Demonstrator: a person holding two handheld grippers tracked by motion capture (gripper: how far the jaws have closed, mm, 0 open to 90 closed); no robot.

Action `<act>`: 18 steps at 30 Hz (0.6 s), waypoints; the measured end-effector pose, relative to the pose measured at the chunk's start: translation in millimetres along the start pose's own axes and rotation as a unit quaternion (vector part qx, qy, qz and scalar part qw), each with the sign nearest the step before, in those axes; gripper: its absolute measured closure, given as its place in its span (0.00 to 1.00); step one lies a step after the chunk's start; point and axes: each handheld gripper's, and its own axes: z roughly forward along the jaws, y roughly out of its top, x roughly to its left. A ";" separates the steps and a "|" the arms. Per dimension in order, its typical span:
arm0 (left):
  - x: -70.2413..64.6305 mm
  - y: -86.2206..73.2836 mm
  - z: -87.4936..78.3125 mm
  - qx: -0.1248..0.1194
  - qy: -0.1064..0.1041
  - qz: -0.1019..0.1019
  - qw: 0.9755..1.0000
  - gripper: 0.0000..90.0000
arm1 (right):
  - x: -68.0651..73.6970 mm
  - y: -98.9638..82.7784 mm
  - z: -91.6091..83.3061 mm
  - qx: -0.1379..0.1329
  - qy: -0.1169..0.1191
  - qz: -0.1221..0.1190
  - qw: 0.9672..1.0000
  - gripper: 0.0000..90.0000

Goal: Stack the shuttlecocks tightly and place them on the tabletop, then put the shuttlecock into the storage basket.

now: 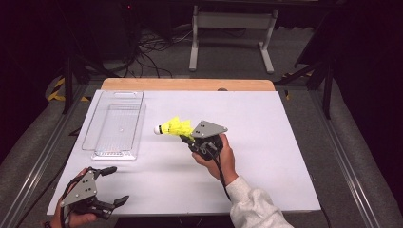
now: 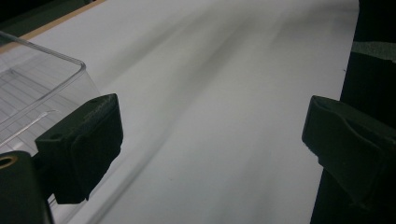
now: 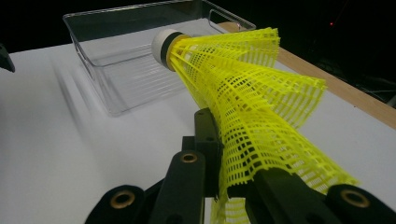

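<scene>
— Shuttlecock [image 1: 173, 127]: where was it seen?
— It was held above the white table [image 1: 266, 156], just right of the clear tray [image 1: 114, 122], its white cork tip pointed toward that tray.
— How was it gripped?
— Its yellow mesh skirt was pinched flat by the closed right claw [image 1: 186, 138].
— And the left claw [image 1: 116, 185]?
— It was kept wide open at the table's near left corner, with nothing between the jaws.
</scene>
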 end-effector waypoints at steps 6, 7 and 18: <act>-0.5 0.3 -0.5 0.000 0.003 0.002 1.000 0.07 | 1.8 2.7 3.2 0.001 0.003 -0.001 1.000 0.98; -0.6 0.3 -0.3 -0.001 0.002 0.000 1.000 0.07 | 3.0 3.5 4.3 0.002 0.004 -0.003 1.000 0.97; 1.0 0.9 -0.7 -0.004 0.002 0.000 1.000 0.07 | 9.3 17.1 16.4 0.005 0.016 -0.015 1.000 0.98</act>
